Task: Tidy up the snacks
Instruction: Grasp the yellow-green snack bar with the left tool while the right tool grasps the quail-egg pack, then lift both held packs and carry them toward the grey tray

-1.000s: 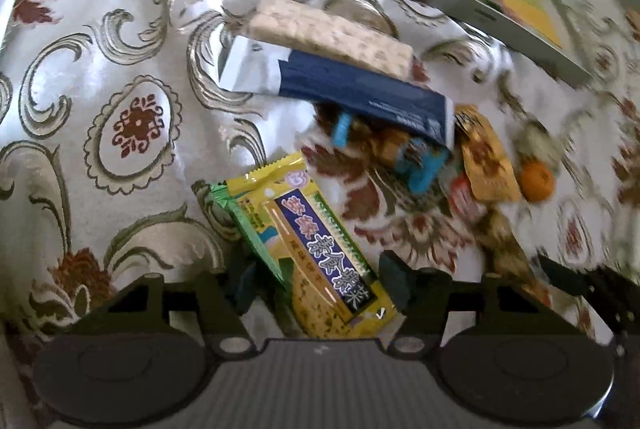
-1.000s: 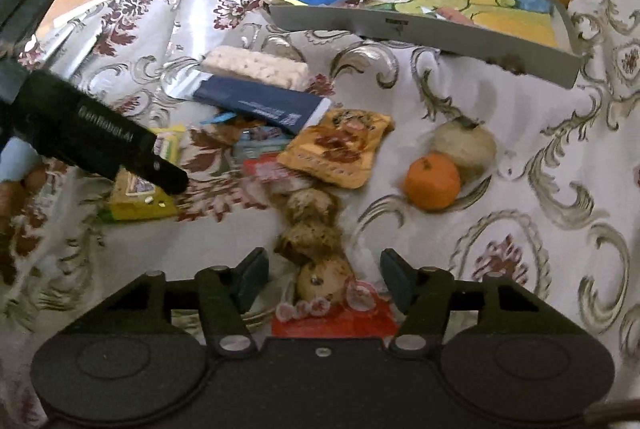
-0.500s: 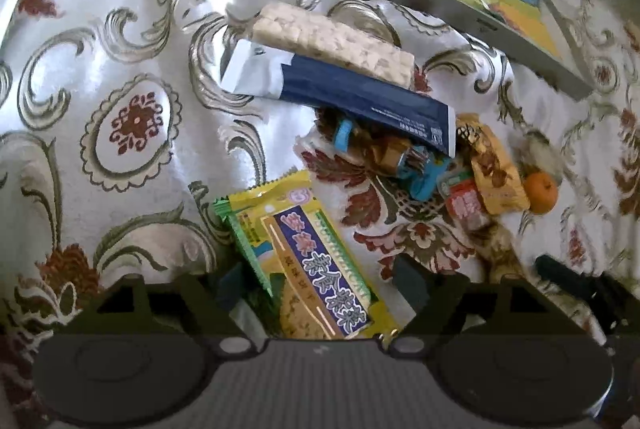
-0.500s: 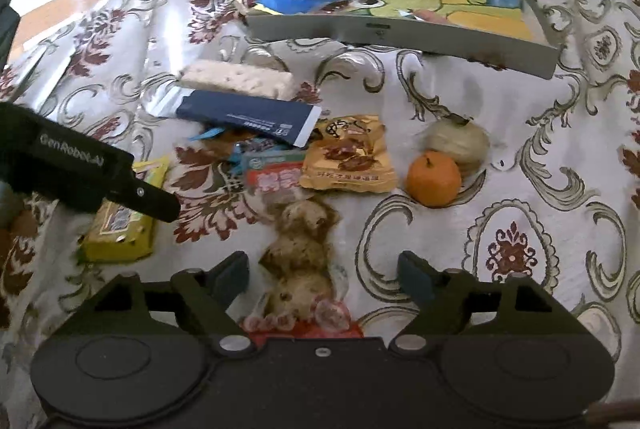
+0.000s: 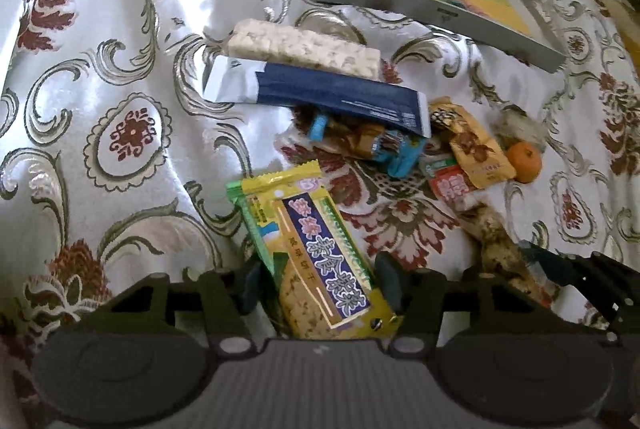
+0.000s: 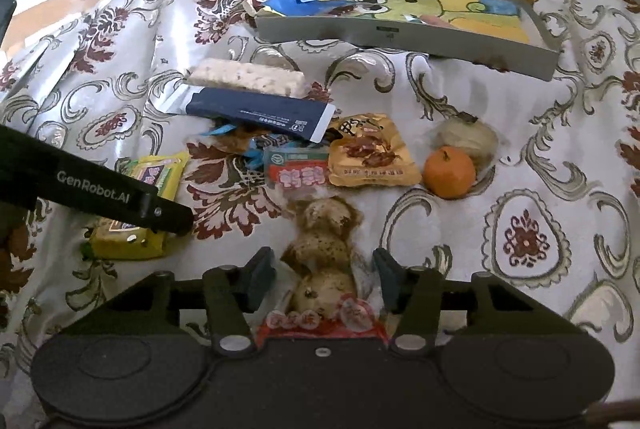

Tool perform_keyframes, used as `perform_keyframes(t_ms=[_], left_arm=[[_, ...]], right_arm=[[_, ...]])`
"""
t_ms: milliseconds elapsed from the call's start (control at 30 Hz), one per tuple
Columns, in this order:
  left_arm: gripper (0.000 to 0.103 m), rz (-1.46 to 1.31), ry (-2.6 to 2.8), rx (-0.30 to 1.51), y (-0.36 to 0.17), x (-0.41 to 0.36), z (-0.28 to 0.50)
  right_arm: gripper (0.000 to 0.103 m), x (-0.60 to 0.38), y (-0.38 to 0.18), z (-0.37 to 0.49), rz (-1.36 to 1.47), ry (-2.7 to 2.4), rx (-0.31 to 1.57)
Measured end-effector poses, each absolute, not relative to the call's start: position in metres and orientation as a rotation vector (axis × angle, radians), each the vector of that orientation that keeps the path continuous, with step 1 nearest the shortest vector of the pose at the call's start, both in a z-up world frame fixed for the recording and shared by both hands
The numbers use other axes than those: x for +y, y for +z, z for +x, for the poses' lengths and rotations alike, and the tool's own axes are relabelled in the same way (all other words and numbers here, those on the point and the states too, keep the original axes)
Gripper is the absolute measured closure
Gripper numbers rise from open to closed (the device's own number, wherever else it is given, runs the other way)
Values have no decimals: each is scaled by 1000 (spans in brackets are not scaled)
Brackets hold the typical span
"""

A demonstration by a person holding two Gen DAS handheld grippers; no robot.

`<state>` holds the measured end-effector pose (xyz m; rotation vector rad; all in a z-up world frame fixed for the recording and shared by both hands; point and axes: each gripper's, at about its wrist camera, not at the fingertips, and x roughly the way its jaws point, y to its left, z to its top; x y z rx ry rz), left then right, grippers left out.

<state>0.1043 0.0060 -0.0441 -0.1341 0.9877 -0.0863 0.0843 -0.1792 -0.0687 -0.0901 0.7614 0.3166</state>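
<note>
Left gripper point(image 5: 318, 283) angled down over the patterned tabletop point(image 5: 100, 77), jaws closing around the near end of a yellow biscuit packet point(image 5: 316, 249); left pad at the packet's green edge, right pad just beside its yellow edge, firm contact not clear. Further up, a pale rice bar point(image 5: 304, 47) lying touching a dark blue sachet point(image 5: 332, 95), with small blue-wrapped candies point(image 5: 384, 145) poking out beneath. Toward the right, a red-labelled packet point(image 5: 450, 185), an orange-brown snack pouch point(image 5: 478, 147) and a small orange point(image 5: 524, 157). At the far edge, a grey tray point(image 5: 424, 5) with a cartoon-printed floor.

Right gripper point(image 6: 324, 277) also tilted down, jaws closing at about half width, straddling a clear pack of three brown-speckled buns point(image 6: 326, 249); pads just beside its crinkled film, not pressing the buns. Left gripper's black finger visible at far left over the yellow packet.
</note>
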Motion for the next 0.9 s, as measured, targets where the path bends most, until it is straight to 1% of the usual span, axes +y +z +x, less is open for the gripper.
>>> perform_keyframes(t_ms=[200,633,733,833,900], left_arm=[[48,-101,-136,967,-38,-3,92],[51,-65,-167,957,-37,-8,86],[52,-91,-168,954,-36,-5,87],[54,-123,-169,948,-34,-1,85],[57,-120,-172,941,-32,-1,83]], right_arm=[[53,-172,-63,70,-162,300,750],[55,-171,-60,53,-239,286,718],[55,-171,-59,49,-261,283,705],[55,-171,-57,46,-277,281,691],[55,-170,-55,43,-290,282,679]])
